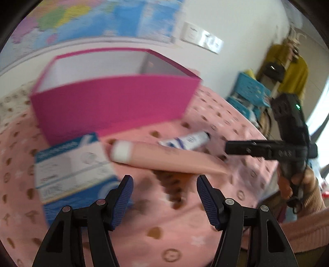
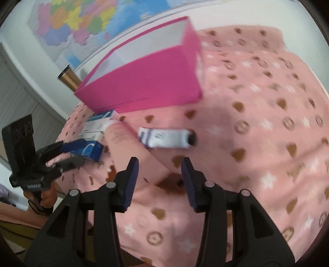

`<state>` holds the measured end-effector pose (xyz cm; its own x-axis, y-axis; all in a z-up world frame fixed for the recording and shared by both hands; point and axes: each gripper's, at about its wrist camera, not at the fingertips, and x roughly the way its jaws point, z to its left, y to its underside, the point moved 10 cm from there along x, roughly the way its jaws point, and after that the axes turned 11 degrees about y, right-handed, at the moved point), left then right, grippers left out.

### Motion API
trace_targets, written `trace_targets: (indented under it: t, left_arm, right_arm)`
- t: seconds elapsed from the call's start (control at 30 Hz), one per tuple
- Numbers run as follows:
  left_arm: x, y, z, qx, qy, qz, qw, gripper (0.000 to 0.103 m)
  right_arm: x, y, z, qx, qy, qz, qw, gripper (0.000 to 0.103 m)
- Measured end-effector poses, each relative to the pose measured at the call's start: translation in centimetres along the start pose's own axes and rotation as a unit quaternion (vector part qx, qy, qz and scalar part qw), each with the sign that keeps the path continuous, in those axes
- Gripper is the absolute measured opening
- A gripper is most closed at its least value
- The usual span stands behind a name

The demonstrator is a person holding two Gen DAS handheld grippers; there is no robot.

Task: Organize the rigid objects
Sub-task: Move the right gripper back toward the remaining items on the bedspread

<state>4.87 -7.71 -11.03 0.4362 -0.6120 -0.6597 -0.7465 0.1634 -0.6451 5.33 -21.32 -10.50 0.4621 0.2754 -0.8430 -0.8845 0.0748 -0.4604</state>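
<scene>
An open pink box [image 1: 115, 102] [image 2: 144, 90] stands on the pink cloth. In front of it lie a blue and white carton [image 1: 70, 164] [image 2: 92, 131], a long pink tube [image 1: 168, 158] [image 2: 127, 143] with a white cap, and a small white tube [image 1: 187, 140] [image 2: 166, 137] with a black cap. My left gripper [image 1: 164, 178] [image 2: 67, 152] is open just short of the pink tube, beside the carton. My right gripper [image 2: 160, 160] [image 1: 228, 146] is open over the pink tube's flat tail end, its pads not touching it.
A pink patterned cloth [image 2: 257, 123] covers the surface. A map [image 1: 102, 18] hangs on the wall behind the box. Blue crates [image 1: 250, 90] and a yellow garment [image 1: 294, 76] stand off to the right. A brass-coloured pole [image 2: 68, 79] stands left of the box.
</scene>
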Motion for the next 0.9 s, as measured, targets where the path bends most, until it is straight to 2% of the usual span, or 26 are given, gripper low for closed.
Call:
trace_targets:
  t: [0.13, 0.27, 0.47, 0.7, 0.9]
  left_arm:
    - [2.5, 1.2, -1.3, 0.014, 0.005, 0.037, 0.9992, 0.065]
    - [3.9, 1.1, -1.5, 0.016, 0.007, 0.053, 0.9984, 0.065]
    - [5.2, -0.6, -2.1, 0.022, 0.020, 0.054, 0.9981, 0.066]
    - [6.8, -2.8, -1.1, -0.008, 0.031, 0.050, 0.9982, 0.066]
    - [7.7, -3.2, -1.1, 0.000, 0.010, 0.057, 0.9983, 0.066]
  right_arm:
    - [0.7, 1.4, -0.9, 0.018, 0.001, 0.014, 1.000, 0.045]
    - [1.2, 1.9, -0.9, 0.026, -0.013, 0.016, 0.999, 0.045]
    - [1.1, 2.1, -1.1, 0.038, -0.034, 0.008, 0.999, 0.045]
    - [0.7, 2.2, -1.5, 0.046, -0.042, 0.002, 0.998, 0.045]
    - [0.9, 2.4, -1.2, 0.030, -0.033, -0.006, 0.999, 0.045]
